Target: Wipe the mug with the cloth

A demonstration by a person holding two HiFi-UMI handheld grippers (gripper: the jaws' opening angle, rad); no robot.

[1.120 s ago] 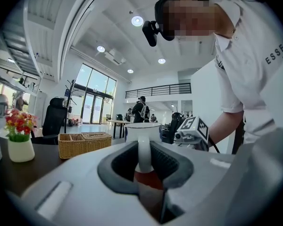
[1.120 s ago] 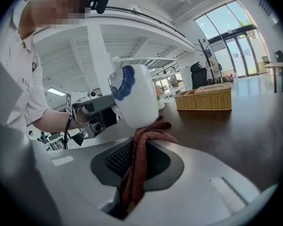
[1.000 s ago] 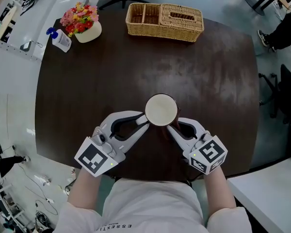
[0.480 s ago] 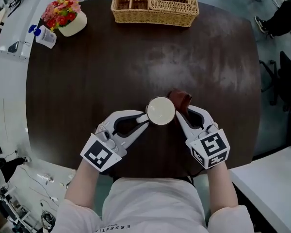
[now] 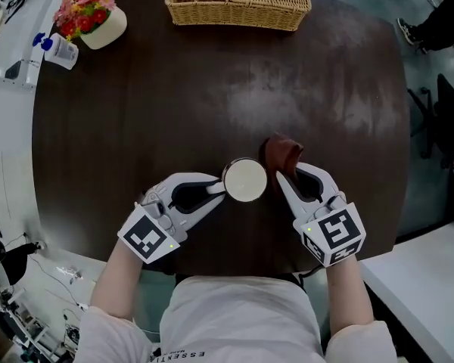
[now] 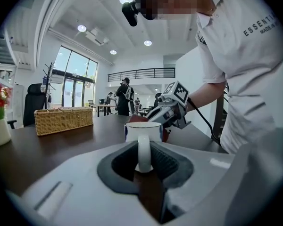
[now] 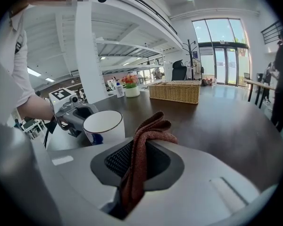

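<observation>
A white mug (image 5: 245,180) stands upright on the dark round table (image 5: 136,112). My left gripper (image 5: 220,188) is shut on the mug's handle (image 6: 144,152), and the mug's body (image 6: 143,131) rises just past the jaws. My right gripper (image 5: 284,178) is shut on a folded reddish-brown cloth (image 5: 280,154), whose free end (image 7: 148,132) sticks out beyond the jaws. The cloth hangs just right of the mug (image 7: 104,126); whether it touches the mug's wall I cannot tell.
A wicker basket (image 5: 238,2) sits at the table's far edge. A pot of red and yellow flowers (image 5: 89,17) and a small bottle (image 5: 54,50) stand at the far left. Office chairs (image 5: 443,112) are beyond the table's right edge.
The right gripper has brought the cloth from under the mug's near side round to its right. The mug and left gripper have shifted slightly toward me.
</observation>
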